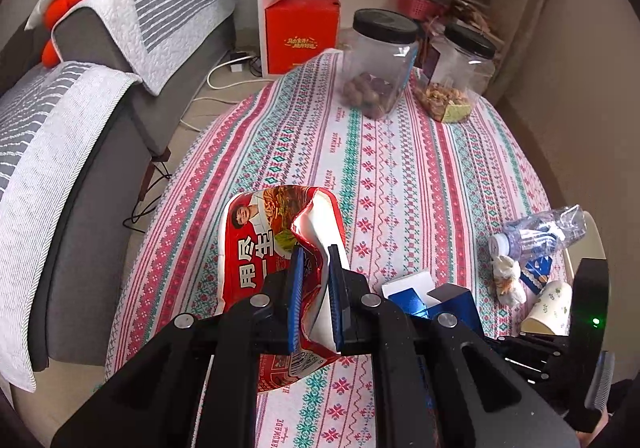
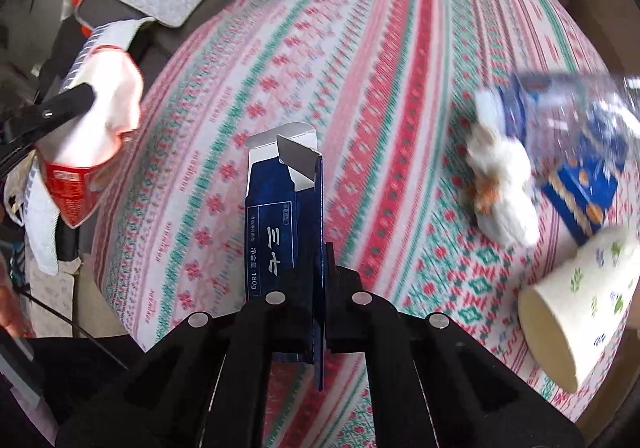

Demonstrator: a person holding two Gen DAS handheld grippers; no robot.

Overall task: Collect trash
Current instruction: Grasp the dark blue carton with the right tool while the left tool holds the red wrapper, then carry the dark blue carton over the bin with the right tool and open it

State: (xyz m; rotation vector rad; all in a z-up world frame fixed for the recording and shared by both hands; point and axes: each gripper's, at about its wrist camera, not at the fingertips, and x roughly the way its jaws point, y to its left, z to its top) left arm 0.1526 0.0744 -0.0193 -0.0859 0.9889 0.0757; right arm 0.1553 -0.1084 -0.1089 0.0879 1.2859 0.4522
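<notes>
- Left hand-held gripper clamped on red wrapper, held above bench
- Right hand-held gripper clamped on blue carton; flap open
- Bottle, tissue, cup lie together at bench's right edge

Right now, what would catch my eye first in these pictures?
Each gripper already clutches trash: the left gripper pinches a crumpled red noodle wrapper, the right gripper a flattened dark blue box. On the patterned tablecloth, a crushed plastic bottle and a tipped paper cup lie at the right edge.
</notes>
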